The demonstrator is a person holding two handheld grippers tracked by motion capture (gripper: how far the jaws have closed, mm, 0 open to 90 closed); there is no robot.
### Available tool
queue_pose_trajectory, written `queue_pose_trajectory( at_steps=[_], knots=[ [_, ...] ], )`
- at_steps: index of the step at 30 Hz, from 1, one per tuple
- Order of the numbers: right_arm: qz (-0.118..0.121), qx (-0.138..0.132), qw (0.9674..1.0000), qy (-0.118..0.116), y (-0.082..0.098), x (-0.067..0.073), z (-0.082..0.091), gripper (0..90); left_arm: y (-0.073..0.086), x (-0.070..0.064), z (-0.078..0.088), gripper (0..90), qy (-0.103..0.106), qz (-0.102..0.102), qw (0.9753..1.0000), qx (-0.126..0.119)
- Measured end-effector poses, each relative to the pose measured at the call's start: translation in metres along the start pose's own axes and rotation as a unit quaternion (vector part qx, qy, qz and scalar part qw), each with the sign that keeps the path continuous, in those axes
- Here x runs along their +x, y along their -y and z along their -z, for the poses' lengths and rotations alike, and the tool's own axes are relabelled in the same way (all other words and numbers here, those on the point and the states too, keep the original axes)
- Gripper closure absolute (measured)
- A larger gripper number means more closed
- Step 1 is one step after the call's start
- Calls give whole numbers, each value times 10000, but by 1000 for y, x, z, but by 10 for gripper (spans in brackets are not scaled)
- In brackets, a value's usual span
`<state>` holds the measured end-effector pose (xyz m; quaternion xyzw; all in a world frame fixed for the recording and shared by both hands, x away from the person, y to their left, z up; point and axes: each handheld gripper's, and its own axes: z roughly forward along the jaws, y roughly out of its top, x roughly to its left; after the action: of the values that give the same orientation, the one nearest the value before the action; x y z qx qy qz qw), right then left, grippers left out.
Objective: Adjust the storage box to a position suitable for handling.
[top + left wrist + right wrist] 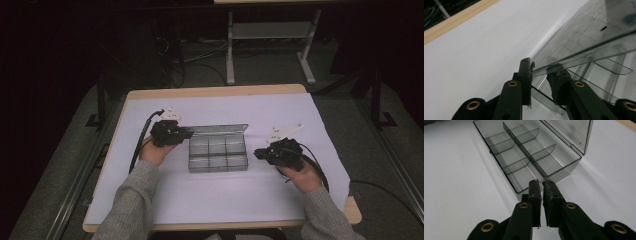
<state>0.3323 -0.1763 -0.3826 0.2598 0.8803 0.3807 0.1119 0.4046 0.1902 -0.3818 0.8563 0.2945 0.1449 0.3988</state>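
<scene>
A clear grey box [218,154] with six compartments sits near the middle of the table [320,210], on its white cover sheet. Its lid [220,129] is open and leans back toward the far side, hinged along the box's far edge.

The left gripper [187,133] meets the lid at its left end. In the left gripper view, the lid's edge [584,53] runs between the two pads [525,66], and the jaws pinch that thin edge; contact on both pads is visible. The left hand [156,150] holds this gripper just left of the box.

The right gripper [257,152] lies just right of the box's near right corner, held by the right hand [300,175]. In the right gripper view, its jaws [540,182] stand nearly pressed together with a narrow slit between them and nothing inside it. The tips sit close to the box's corner wall [564,173]; whether they touch it cannot be told.

Open room: the white sheet is bare near the box, between both forearms, and also in a wide band on the far side up to the table's wooden edge [215,91]. To the right of the right hand, a strip of sheet remains before the table's right edge. To the left of the left hand, a similar strip remains. A cable [142,137] trails from the left gripper toward the left edge.
</scene>
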Motion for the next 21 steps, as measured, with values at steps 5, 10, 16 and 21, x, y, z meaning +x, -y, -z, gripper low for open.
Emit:
queue_pose_trajectory(
  at_steps=[5,10,16,21],
  knots=[
    [-141,4,9999,25,12,-4,3,829,-1,3,-2,750,-40,-17,10000,37],
    [-171,1,9998,60,16,-6,6,823,1,6,-6,768,-50,43,10000,36],
    [-238,-7,9997,27,19,-9,5,809,2,9,-10,775,-49,74,10000,35],
    [-243,-3,9997,31,19,-8,4,808,2,10,-12,776,-74,78,9999,19]
  ],
)
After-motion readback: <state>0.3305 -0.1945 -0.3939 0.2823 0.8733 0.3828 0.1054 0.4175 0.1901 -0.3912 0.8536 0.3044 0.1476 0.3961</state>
